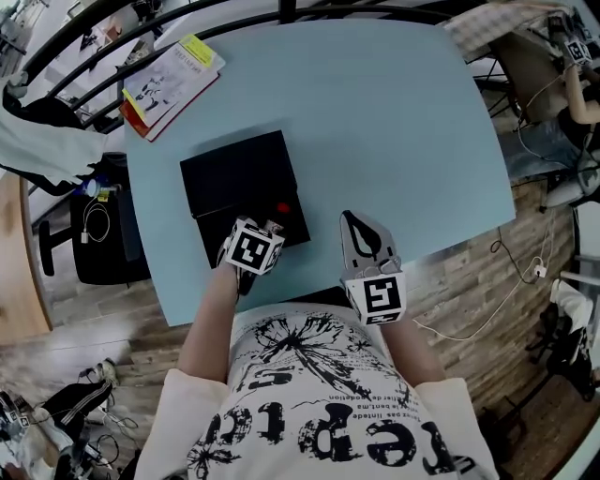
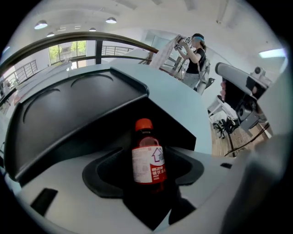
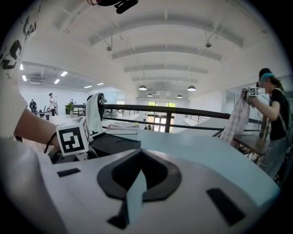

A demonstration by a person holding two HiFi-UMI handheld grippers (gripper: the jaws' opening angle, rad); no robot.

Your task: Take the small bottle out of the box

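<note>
The small bottle point(image 2: 147, 155), dark with a red cap and a red-and-white label, stands upright between the jaws of my left gripper point(image 1: 273, 225). The pads stand apart from its sides. In the head view only its red cap point(image 1: 283, 208) shows, at the near right corner of the flat black box point(image 1: 239, 178) on the light blue table point(image 1: 394, 122). The bottle's base is hidden. My right gripper point(image 1: 349, 221) rests to the right of the box over bare table, shut and holding nothing, with only a thin slit between its jaws point(image 3: 137, 160).
Booklets point(image 1: 169, 80) lie at the table's far left corner beside a dark railing point(image 1: 234, 19). The table's near edge runs just behind both grippers. A black chair point(image 1: 98, 234) and cables are on the floor at left. Another person point(image 3: 271, 109) stands beyond the table's right side.
</note>
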